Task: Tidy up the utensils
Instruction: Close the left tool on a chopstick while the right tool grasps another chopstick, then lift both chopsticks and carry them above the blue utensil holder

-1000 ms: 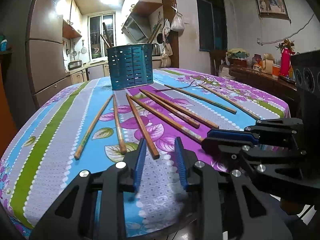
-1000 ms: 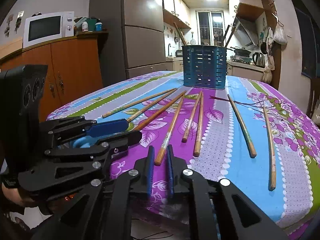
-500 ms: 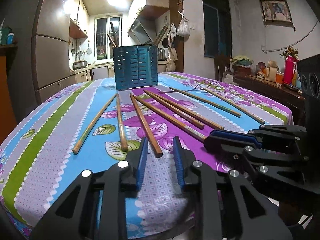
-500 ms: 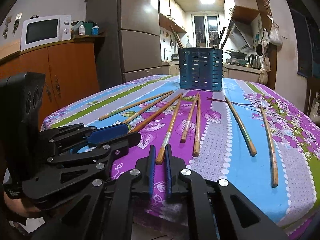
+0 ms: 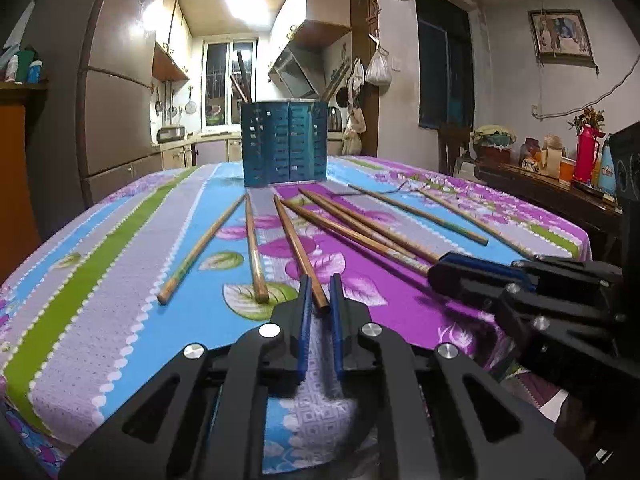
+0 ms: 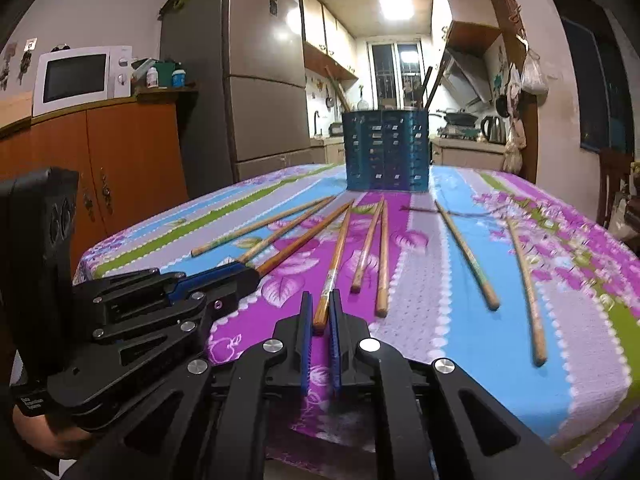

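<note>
Left gripper [image 5: 319,296] clamps the near end of a brown wooden chopstick [image 5: 298,246]; right gripper [image 6: 319,312] clamps another chopstick [image 6: 334,268]. At twelve o'clock, a slotted blue plastic utensil holder [image 5: 285,142] contains several upright sticks.

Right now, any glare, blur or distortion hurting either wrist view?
Left wrist: ceiling light blown out, glare on the fridge, strong fisheye bending, chopsticks sharp. Right wrist: ceiling light clipped, table evenly lit, dark corner vignette.
</note>
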The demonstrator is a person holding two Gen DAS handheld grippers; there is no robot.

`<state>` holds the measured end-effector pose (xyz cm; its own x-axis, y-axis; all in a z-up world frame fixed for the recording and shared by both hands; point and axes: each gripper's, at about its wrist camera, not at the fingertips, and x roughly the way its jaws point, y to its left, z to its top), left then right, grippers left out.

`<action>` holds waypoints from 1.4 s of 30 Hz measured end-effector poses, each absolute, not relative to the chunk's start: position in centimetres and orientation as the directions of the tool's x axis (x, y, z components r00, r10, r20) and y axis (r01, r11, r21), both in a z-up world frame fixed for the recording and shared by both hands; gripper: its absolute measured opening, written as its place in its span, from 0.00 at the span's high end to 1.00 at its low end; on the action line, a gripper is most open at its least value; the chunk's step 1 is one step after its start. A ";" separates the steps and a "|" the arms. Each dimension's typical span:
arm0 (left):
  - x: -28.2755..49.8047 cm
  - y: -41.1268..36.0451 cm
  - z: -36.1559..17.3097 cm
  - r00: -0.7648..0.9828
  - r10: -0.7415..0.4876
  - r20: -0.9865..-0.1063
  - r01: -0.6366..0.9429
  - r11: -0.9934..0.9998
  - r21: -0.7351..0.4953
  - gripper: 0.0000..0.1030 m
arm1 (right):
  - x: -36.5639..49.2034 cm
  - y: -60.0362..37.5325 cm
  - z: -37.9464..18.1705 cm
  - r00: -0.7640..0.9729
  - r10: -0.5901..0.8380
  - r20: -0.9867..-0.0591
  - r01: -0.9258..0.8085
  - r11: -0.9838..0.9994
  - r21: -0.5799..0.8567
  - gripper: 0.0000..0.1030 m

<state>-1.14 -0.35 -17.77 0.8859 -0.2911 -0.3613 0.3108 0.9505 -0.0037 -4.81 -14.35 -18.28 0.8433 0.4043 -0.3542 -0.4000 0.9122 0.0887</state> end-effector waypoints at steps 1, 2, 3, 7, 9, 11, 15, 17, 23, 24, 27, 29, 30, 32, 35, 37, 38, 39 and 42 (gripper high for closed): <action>-1.6 -0.3 -17.2 0.892 -0.291 -0.345 0.311 0.950 0.004 0.93 | -5.1 -14.5 -17.6 0.849 0.403 -0.341 -0.401 0.913 0.079 0.92; -1.9 -0.3 -16.8 0.897 -0.291 -0.333 0.311 0.950 0.008 0.93 | -5.3 -14.6 -17.2 0.853 0.402 -0.332 -0.402 0.913 0.072 0.92; -2.2 -0.3 -16.3 0.902 -0.290 -0.318 0.311 0.950 0.013 0.93 | -5.5 -14.7 -16.7 0.857 0.403 -0.321 -0.405 0.912 0.065 0.92; -3.2 -0.2 -13.3 0.928 -0.288 -0.235 0.306 0.951 0.045 0.95 | -6.4 -15.0 -13.9 0.874 0.410 -0.261 -0.417 0.908 0.032 0.93; -3.2 -0.3 -11.9 0.937 -0.285 -0.201 0.303 0.951 0.061 0.95 | -6.5 -15.2 -12.4 0.879 0.418 -0.229 -0.426 0.905 0.017 0.93; -3.0 -0.3 -10.5 0.946 -0.281 -0.160 0.296 0.952 0.073 0.95 | -6.2 -15.2 -10.9 0.879 0.431 -0.205 -0.439 0.898 0.009 0.93; -2.4 -0.6 -8.1 0.960 -0.265 -0.089 0.273 0.958 0.093 0.95 | -5.1 -15.4 -8.6 0.884 0.439 -0.162 -0.448 0.894 -0.016 0.93; -2.0 -0.7 -7.2 0.963 -0.260 -0.067 0.266 0.959 0.100 0.95 | -4.4 -15.6 -7.5 0.887 0.439 -0.142 -0.447 0.894 -0.029 0.93; -0.6 -1.1 -5.1 0.967 -0.254 -0.021 0.254 0.958 0.132 0.95 | -1.0 -16.0 -4.4 0.883 0.455 -0.115 -0.462 0.886 -0.036 0.93; -0.4 -1.2 -4.8 0.967 -0.253 -0.017 0.253 0.958 0.138 0.95 | -0.6 -15.9 -4.1 0.880 0.461 -0.115 -0.468 0.883 -0.035 0.93; 0.4 -1.5 -4.0 0.967 -0.254 -0.011 0.252 0.955 0.153 0.95 | 0.8 -15.6 -3.1 0.868 0.484 -0.114 -0.490 0.871 -0.037 0.93; 0.8 -1.7 -3.6 0.967 -0.256 -0.010 0.254 0.955 0.155 0.95 | 1.5 -15.3 -2.5 0.862 0.495 -0.114 -0.501 0.865 -0.036 0.93; 1.1 -1.7 -3.2 0.967 -0.255 -0.008 0.253 0.955 0.155 0.95 | 2.0 -15.2 -2.1 0.858 0.502 -0.113 -0.508 0.861 -0.031 0.93; 1.5 -1.6 -2.6 0.967 -0.255 -0.004 0.252 0.955 0.158 0.95 | 2.7 -15.1 -1.5 0.854 0.508 -0.111 -0.514 0.858 -0.024 0.93; 2.0 -1.4 -2.0 0.966 -0.258 -0.006 0.255 0.954 0.157 0.95 | 3.8 -15.3 -0.4 0.849 0.517 -0.110 -0.521 0.854 -0.006 0.93; 2.5 -1.3 -1.4 0.965 -0.262 -0.014 0.262 0.953 0.152 0.95 | 4.4 -15.6 0.5 0.846 0.522 -0.111 -0.524 0.851 0.005 0.93; 2.8 -1.2 -0.9 0.965 -0.261 -0.017 0.261 0.954 0.151 0.95 | 4.7 -15.7 0.9 0.845 0.524 -0.112 -0.526 0.850 0.006 0.93; 3.1 -1.0 -0.4 0.965 -0.262 -0.018 0.262 0.953 0.150 0.95 | 4.9 -15.7 1.4 0.845 0.523 -0.112 -0.526 0.850 0.005 0.93; 3.9 -0.7 1.3 0.965 -0.261 -0.018 0.261 0.954 0.147 0.95 | 5.6 -16.1 2.9 0.845 0.523 -0.110 -0.525 0.851 0.005 0.93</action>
